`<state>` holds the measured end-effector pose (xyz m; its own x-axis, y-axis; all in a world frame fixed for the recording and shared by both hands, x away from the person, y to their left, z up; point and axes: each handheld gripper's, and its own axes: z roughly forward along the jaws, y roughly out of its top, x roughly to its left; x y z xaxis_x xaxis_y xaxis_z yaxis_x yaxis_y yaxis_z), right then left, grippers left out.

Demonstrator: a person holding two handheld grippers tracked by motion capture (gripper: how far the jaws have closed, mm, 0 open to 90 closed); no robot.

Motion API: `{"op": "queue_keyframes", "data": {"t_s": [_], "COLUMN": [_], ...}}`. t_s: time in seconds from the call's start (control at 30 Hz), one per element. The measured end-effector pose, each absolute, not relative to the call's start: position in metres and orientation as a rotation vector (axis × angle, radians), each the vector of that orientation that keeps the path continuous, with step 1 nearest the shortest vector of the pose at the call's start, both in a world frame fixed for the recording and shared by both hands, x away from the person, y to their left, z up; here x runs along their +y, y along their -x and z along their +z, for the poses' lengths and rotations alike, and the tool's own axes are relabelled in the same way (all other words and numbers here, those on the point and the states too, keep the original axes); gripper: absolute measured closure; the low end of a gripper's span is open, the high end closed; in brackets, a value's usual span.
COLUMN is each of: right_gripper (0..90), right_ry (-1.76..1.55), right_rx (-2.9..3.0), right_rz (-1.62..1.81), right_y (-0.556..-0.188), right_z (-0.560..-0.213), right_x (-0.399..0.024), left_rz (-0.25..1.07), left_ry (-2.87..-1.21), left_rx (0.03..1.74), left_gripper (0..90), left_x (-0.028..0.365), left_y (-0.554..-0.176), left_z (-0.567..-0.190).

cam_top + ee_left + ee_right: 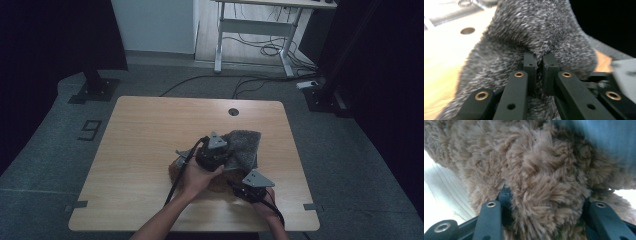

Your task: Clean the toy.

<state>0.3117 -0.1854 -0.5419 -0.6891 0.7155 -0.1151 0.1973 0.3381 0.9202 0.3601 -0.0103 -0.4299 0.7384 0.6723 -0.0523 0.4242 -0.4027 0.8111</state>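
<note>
A grey fuzzy cloth (245, 144) lies right of the table's middle, and in the left gripper view this cloth (529, 32) rises in a fold. My left gripper (226, 156) is shut on that fold, and its jaws (539, 67) pinch the fabric almost together. A brown furry thing (175, 172) lies partly under the cloth and my hands. My right gripper (236, 183) is shut on it near the front edge. In the right gripper view the brown fur (544, 182) bulges between the jaws (545, 202) and hides the pads.
The wooden table (150, 135) has a round cable hole (233, 111) at its far edge, also in the left gripper view (467, 30). Beyond it stand a white desk frame (250, 30), floor cables (210, 80) and two black stand bases (95, 90).
</note>
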Motion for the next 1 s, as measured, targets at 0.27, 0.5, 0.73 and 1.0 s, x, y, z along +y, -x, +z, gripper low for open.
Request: {"op": "queue_keyframes", "data": {"t_s": [0.27, 0.5, 0.73, 1.0], "right_gripper": [50.6, 50.6, 50.6, 50.5], "right_ry": [-0.795, -0.792, -0.823, -0.818], "right_rx": [2.097, 2.088, 2.081, 2.081], "right_rz": [1.329, 1.321, 1.343, 1.347], "right_y": [-0.312, -0.314, -0.318, -0.318], "right_z": [-0.542, -0.542, -0.543, -0.543], "right_x": [-0.185, -0.185, -0.186, -0.186], "left_rz": [0.382, 0.382, 0.399, 0.388], "left_ry": [-2.04, -1.948, -1.9, -1.867], "left_rx": [0.834, 0.884, 0.893, 0.95], "left_gripper": [83.7, 83.7, 83.9, 83.9], "left_x": [0.01, 0.069, 0.107, 0.139], "left_y": [-0.359, -0.348, -0.334, -0.331], "left_z": [-0.449, -0.455, -0.453, -0.466]}}
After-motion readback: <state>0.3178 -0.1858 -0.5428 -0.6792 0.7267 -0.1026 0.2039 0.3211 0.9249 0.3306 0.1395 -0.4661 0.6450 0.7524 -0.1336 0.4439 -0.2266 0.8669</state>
